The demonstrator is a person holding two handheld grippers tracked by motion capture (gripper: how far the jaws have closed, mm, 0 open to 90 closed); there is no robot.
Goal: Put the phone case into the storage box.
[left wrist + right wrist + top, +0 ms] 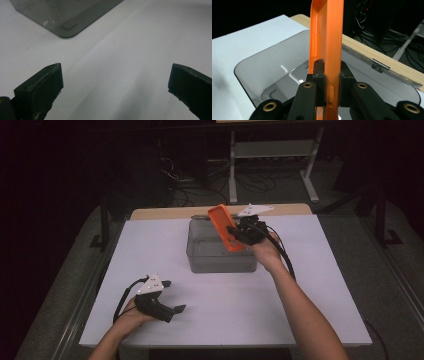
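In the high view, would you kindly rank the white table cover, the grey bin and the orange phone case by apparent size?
1. White table cover
2. Grey bin
3. Orange phone case, held above the bin, so nearer the camera, yet plainly smallest.

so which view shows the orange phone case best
The right gripper view: the orange phone case stands edge-on and close, the right gripper shut on its side wall. The high view shows the case smaller, tilted above the grey box. The left gripper view looks at the box corner.
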